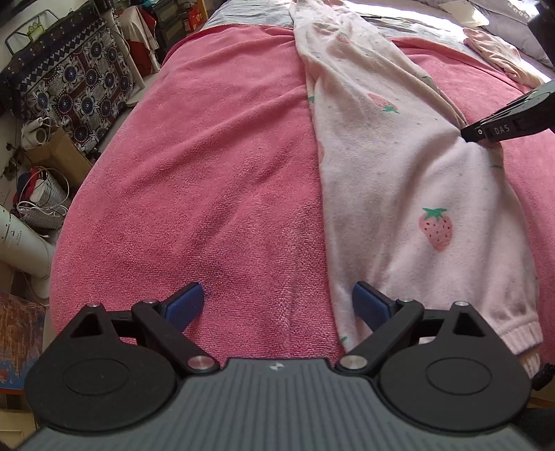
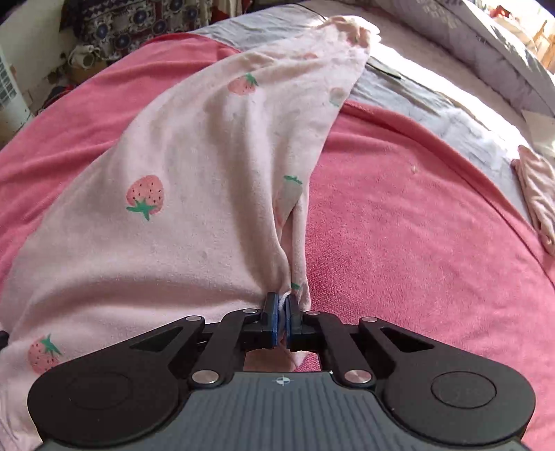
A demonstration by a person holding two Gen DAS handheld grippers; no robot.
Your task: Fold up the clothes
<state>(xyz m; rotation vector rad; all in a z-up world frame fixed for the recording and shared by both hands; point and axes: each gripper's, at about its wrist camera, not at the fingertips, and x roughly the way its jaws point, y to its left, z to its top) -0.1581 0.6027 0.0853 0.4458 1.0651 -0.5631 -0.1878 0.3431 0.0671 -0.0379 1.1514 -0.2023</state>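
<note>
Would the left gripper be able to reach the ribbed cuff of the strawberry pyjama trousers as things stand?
Probably yes. The left gripper is open above the pink towel, and the ribbed cuff lies flat close to its right with nothing between them; the right gripper pinches the fabric farther up.

Bright daylight from far side, glare blowing out bedding point(image 1: 399, 15) (top right); fisheye bends edges.

Wrist views, steeply downward (shared bed point(image 1: 208, 173))

The pink blanket point(image 1: 208, 173) looks like rough terry cloth; the strawberry-print garment point(image 2: 194, 145) is soft, matt, slightly pilled fleece.
</note>
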